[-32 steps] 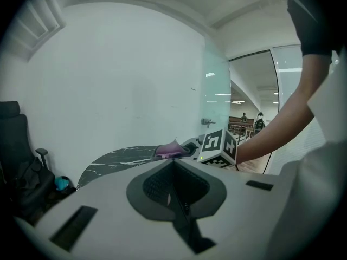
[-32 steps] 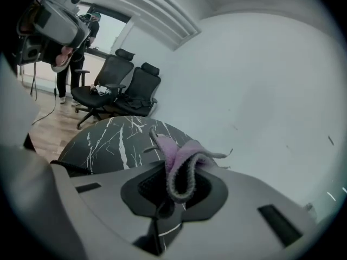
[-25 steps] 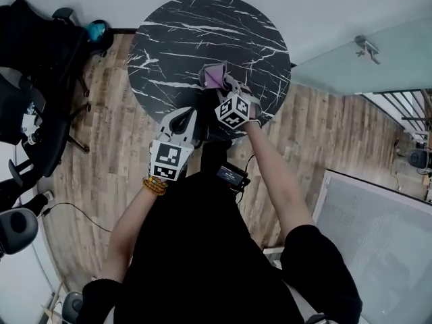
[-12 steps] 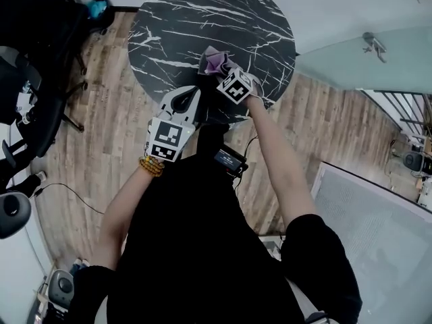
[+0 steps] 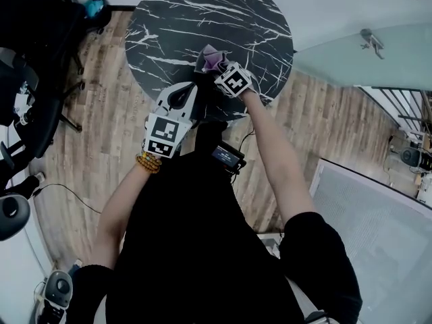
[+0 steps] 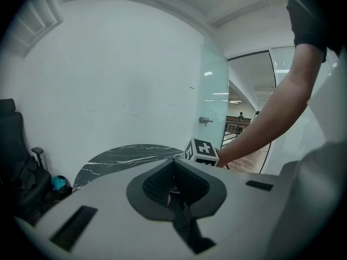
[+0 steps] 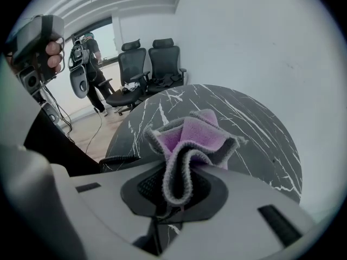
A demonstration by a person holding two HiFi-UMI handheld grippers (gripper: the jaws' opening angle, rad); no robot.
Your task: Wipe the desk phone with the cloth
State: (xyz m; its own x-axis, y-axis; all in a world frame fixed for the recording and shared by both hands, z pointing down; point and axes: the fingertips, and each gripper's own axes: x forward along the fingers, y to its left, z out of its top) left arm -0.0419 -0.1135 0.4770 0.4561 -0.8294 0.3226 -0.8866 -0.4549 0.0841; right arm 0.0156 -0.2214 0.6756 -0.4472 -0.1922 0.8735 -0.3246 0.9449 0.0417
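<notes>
Approach step: crumpled purple-and-grey cloth pinched in right gripper at upper centre, left gripper closed empty; next calls for lowering onto desk phone.

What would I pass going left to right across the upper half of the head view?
black office chair → teal object → left gripper → cloth → metal handle on the glass panel

Table far half open; chairs crowd left side.
</notes>
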